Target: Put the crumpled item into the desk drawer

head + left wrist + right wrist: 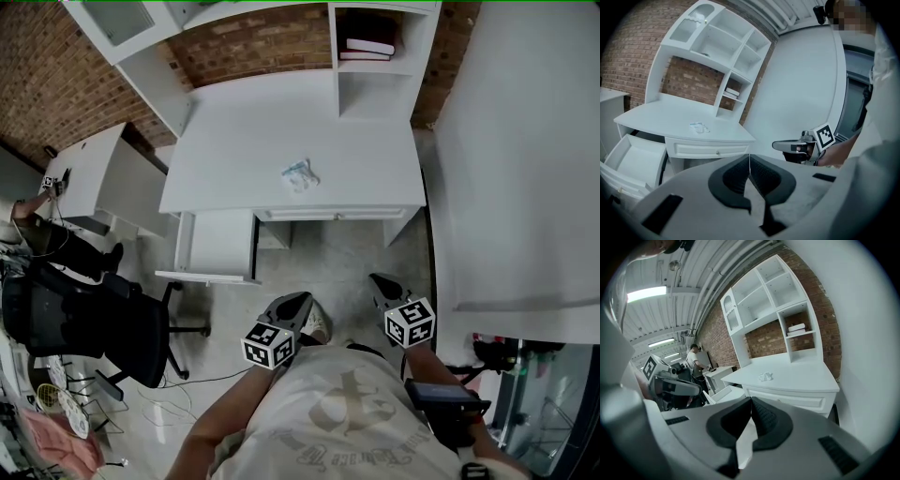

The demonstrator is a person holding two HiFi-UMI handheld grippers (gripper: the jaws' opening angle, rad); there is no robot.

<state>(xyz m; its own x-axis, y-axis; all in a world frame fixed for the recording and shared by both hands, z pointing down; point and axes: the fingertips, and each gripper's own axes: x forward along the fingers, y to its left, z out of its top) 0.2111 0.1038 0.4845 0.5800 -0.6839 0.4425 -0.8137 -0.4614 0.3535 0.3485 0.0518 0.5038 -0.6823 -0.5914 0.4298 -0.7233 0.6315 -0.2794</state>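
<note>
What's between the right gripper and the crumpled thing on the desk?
Head view: bare grey floor, then the white desk's closed front drawer and bare desktop.

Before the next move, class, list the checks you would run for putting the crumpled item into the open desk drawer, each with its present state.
1. Locate crumpled item: ok, lying on the desk, apart from both grippers.
2. Check drawer is open: ok, pulled out at the desk's left.
3. Check left gripper is open: not ok, jaws shut, empty.
4. Check right gripper is open: not ok, jaws shut, empty.
5. Check grippers are near item: not ok, both held back from the desk.
</note>
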